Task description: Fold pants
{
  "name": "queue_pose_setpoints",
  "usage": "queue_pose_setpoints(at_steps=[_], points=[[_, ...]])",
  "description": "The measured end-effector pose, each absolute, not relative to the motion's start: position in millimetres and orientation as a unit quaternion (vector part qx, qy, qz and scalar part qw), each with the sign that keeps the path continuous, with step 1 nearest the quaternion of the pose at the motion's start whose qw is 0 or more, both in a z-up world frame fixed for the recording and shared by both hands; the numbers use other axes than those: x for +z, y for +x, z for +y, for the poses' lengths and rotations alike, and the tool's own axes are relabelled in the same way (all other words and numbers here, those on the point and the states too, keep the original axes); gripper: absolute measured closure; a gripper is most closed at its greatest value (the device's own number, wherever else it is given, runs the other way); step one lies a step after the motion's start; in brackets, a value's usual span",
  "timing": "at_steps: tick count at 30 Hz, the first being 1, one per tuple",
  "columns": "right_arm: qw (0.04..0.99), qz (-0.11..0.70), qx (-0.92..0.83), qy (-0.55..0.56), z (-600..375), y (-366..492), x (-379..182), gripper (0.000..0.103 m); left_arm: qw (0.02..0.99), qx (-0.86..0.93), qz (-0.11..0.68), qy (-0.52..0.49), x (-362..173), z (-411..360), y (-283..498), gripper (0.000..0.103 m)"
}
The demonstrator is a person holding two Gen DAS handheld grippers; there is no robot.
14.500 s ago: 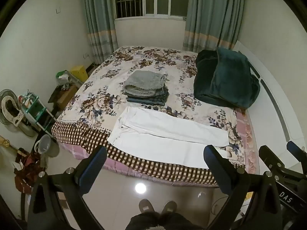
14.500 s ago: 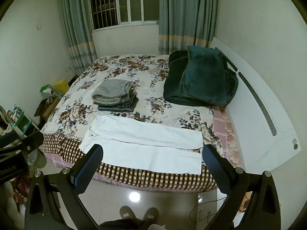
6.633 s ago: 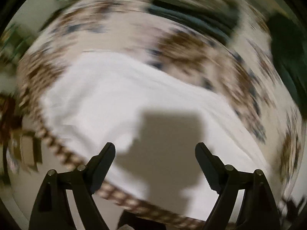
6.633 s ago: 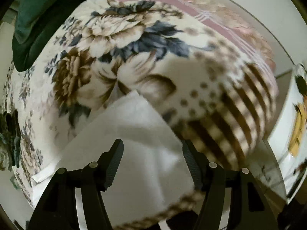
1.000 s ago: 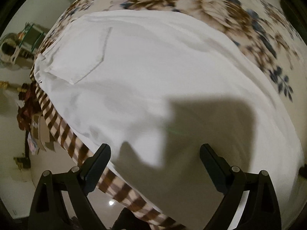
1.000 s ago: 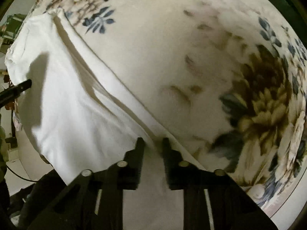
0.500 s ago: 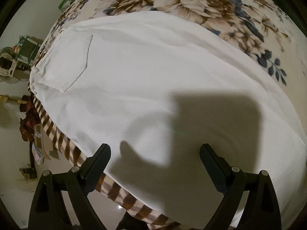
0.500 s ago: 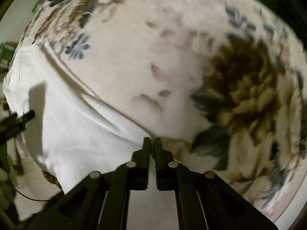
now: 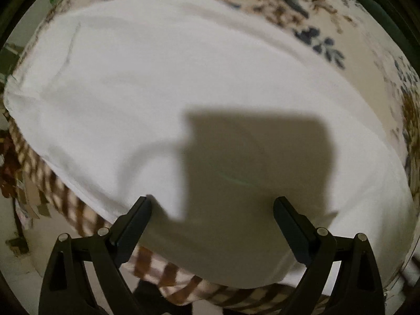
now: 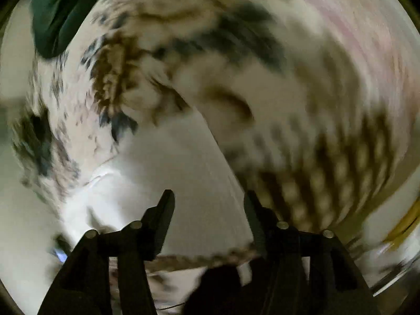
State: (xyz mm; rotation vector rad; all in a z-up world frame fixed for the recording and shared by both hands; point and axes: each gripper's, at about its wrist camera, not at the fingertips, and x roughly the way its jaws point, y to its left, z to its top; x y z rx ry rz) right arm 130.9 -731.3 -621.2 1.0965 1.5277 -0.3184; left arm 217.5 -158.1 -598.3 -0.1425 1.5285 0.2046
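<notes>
While the white pants (image 9: pixel 183 99) lie flat along the near edge of the bed, over the floral bedspread (image 9: pixel 302 8) and just above its brown checked border (image 9: pixel 73 202), neither tool has cloth in it.

Left gripper (image 9: pixel 212 210): jaws spread wide, hovering over the middle of the pants; its square shadow falls on the fabric. A pocket seam shows at far left, so the waist end sits to the left in this view.

Right gripper (image 10: pixel 208 204): jaws parted, nothing between them. View heavily motion-blurred. A white leg end (image 10: pixel 189 173) lies just ahead of the fingertips, its right edge running beside the checked border (image 10: pixel 328 178). A dark green blanket (image 10: pixel 57 13) sits far left, well apart from the work.

Judgement: legs appear already stacked one on the other, so the step in hand is likely the cross fold, hem end carried toward the waist.

Notes for doing it well:
- Right tool should settle before closing; take the hem corner with both layers between the pads, not only the top one. Whether both layers are aligned at the hem cannot be told through the blur.
- Bite cloth only; the bedspread directly underneath could be caught too.
- Left tool could take the near hem corner or pin the mid-line where the crease should fall.
- Lift low and carry evenly so the stacked legs do not slide apart.
- Near edge overhangs the border, so dragging toward the floor risks pulling the pants off.
</notes>
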Motion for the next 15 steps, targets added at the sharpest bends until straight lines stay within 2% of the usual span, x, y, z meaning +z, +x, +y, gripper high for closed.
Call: queue_pose_setpoints(at_steps=[3, 7, 10, 12, 13, 15], points=[[0.542, 0.622, -0.138, 0.547, -709, 80, -648, 0.041, 0.709, 0.079, 0.698, -0.065, -610, -154, 223, 0.000], [0.517, 0.604, -0.108, 0.597, -666, 54, -683, 0.041, 0.701, 0.070, 0.706, -0.070, -620, -155, 230, 0.000], [0.534, 0.573, -0.086, 0.616, -641, 55, -695, 0.041, 0.707, 0.071, 0.701, -0.066, -621, -159, 229, 0.000], [0.561, 0.515, -0.078, 0.644, -631, 55, -697, 0.043, 0.715, 0.075, 0.692, -0.064, -619, -163, 225, 0.000], [0.584, 0.474, -0.076, 0.655, -627, 56, -696, 0.049, 0.719, 0.076, 0.687, -0.064, -619, -164, 222, 0.000], [0.608, 0.438, -0.076, 0.658, -624, 60, -697, 0.049, 0.725, 0.080, 0.681, -0.065, -619, -166, 219, 0.000]])
